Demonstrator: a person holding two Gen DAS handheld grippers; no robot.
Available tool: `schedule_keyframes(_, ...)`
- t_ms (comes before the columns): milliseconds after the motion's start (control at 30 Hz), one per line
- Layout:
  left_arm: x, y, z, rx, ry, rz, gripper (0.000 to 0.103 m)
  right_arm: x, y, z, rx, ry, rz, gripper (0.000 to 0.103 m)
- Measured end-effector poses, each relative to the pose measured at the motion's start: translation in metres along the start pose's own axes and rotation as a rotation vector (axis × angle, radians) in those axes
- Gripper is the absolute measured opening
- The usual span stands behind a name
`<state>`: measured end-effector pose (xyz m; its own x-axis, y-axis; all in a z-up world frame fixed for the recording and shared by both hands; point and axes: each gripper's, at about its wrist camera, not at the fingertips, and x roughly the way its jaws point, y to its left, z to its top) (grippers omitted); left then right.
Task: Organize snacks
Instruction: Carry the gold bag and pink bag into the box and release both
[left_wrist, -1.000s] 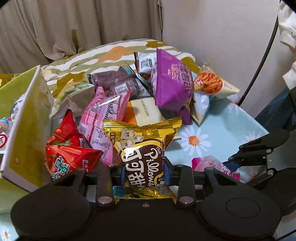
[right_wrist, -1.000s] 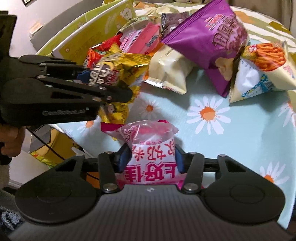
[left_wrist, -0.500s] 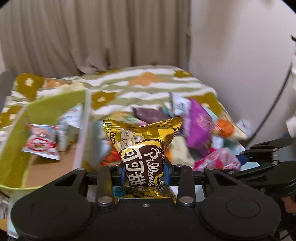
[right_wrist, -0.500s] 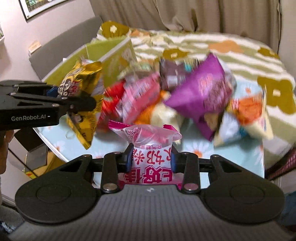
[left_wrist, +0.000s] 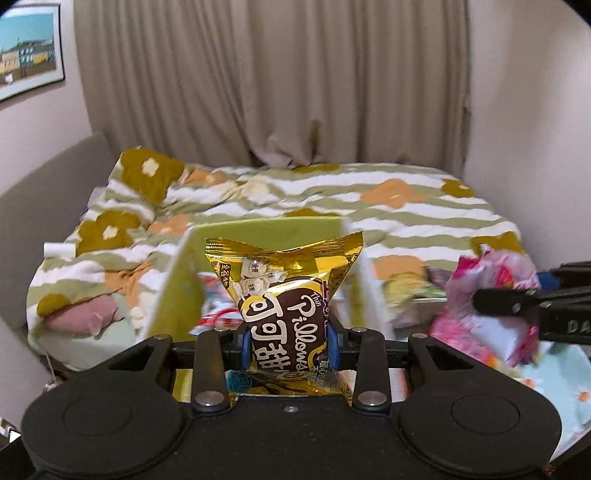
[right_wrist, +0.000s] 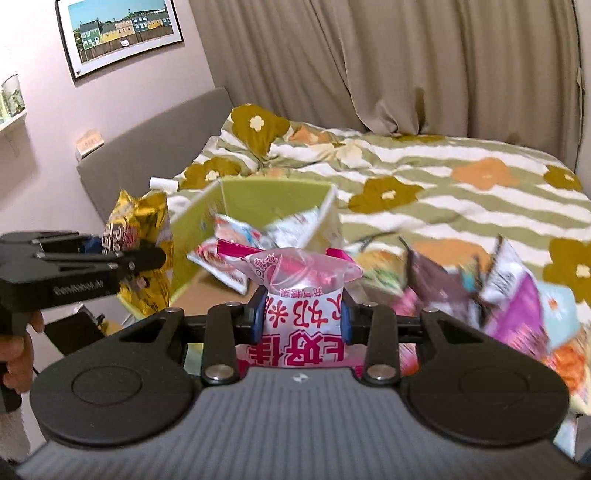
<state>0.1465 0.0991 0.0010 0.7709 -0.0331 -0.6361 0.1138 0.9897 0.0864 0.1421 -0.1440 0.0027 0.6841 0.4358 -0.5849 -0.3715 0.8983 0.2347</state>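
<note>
My left gripper is shut on a gold and brown snack bag, held up in front of the open green box. That gold bag shows at the left of the right wrist view, in the left gripper. My right gripper is shut on a pink and white snack bag, also lifted, with the green box just beyond it. The pink bag appears blurred at the right of the left wrist view. Several packets lie inside the box.
A pile of snack bags, purple and brown among them, lies to the right on a daisy-print tablecloth. Behind is a bed with a striped flower duvet, a grey headboard and curtains. A hand holds the left gripper's handle.
Both grippers have risen and swung left from the snack pile toward the green box, each keeping its bag. The box now lies straight ahead of both.
</note>
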Motion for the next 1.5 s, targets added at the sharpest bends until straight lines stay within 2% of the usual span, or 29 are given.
schedule_keyframes(200,0.044,0.045,0.001,0.014,0.078,0.003,0.04,0.052,0.053,0.034,-0.01,-0.001,-0.023,0.052)
schedule_keyframes(467,0.096,0.072,-0.008,0.052,0.199,-0.084,0.041,0.111,0.09,0.047,0.084,0.051,-0.104,0.052)
schedule_keyframes(500,0.101,0.074,-0.009,0.056,0.212,-0.09,0.05,0.117,0.093,0.047,0.097,0.059,-0.117,0.052)
schedule_keyframes(533,0.105,0.076,-0.01,0.059,0.223,-0.093,0.076,0.122,0.095,0.045,0.107,0.066,-0.127,0.052)
schedule_keyframes(600,0.107,0.079,-0.012,0.063,0.223,-0.089,0.103,0.129,0.099,0.043,0.122,0.079,-0.142,0.052)
schedule_keyframes(733,0.1,0.088,-0.014,0.063,0.203,-0.096,0.103,0.141,0.103,0.039,0.12,0.113,-0.169,0.052)
schedule_keyframes(867,0.09,0.101,-0.016,0.018,0.192,-0.097,0.103,0.152,0.103,0.037,0.115,0.137,-0.183,0.052)
schedule_keyframes(1000,0.076,0.108,-0.015,-0.031,0.165,-0.093,0.103,0.159,0.106,0.037,0.083,0.153,-0.167,0.052)
schedule_keyframes(1333,0.066,0.12,-0.02,-0.124,0.165,-0.011,0.103,0.188,0.116,0.042,0.025,0.199,-0.087,0.053)
schedule_keyframes(1433,0.064,0.122,-0.02,-0.137,0.159,0.004,0.103,0.192,0.116,0.042,0.01,0.186,-0.072,0.062)
schedule_keyframes(1500,0.064,0.124,-0.021,-0.139,0.159,0.016,0.103,0.193,0.114,0.041,0.007,0.175,-0.052,0.103)
